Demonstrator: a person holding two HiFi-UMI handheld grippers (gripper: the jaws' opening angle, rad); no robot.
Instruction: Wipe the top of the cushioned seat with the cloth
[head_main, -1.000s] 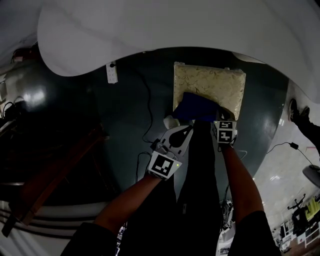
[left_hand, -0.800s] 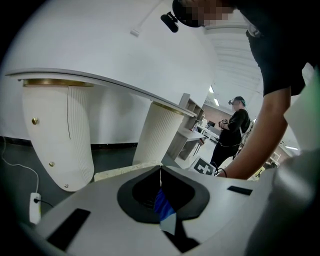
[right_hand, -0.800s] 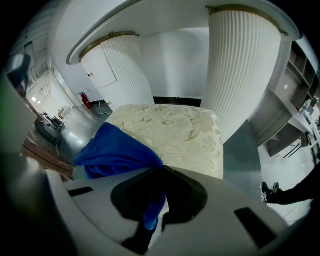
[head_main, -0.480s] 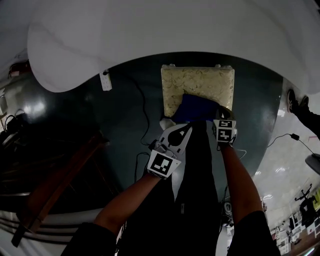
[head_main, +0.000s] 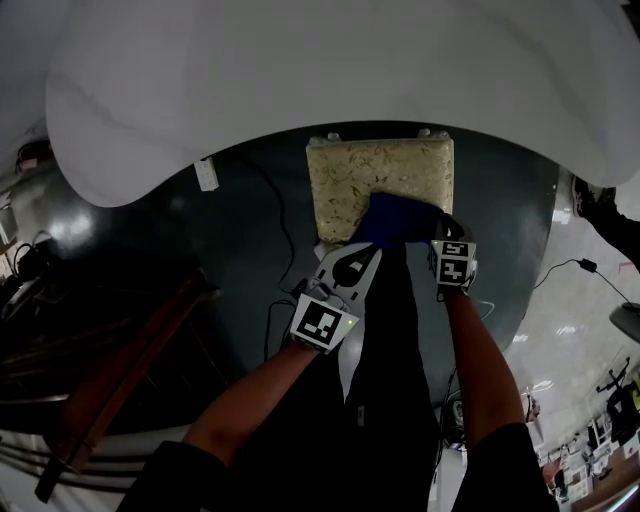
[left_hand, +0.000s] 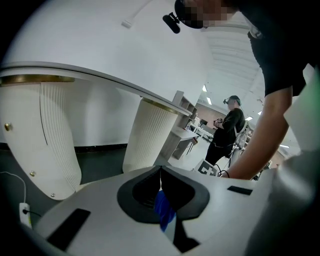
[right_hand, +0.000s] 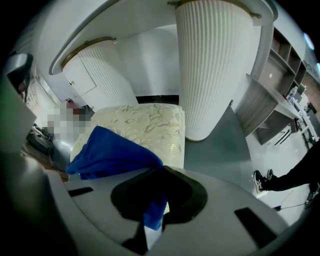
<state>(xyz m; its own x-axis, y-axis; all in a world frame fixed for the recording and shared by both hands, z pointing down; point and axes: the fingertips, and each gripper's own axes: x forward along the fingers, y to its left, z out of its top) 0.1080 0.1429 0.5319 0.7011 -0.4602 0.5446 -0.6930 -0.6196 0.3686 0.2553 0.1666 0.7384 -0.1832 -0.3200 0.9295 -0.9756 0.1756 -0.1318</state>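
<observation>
Well, my left gripper (left_hand: 160, 176) and right gripper (right_hand: 159, 172) both pinch the cloth (right_hand: 112, 150); it hides a near corner of the cushioned seat (right_hand: 150, 120).

Dark glossy floor (head_main: 240, 260), cream cushioned seat (head_main: 365, 170) standing on it, white power strip (head_main: 207, 173) lying nearby, ribbed white pedestals (right_hand: 215, 70) behind

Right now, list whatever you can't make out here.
- The seat top under the cloth: covered in the head view and right gripper view.
- Tips of the right gripper, head view: behind its marker cube and the cloth.
- The seat, left gripper view: blocked by the left gripper's body.
- Area left of the seat, right gripper view: mosaic patch.
</observation>
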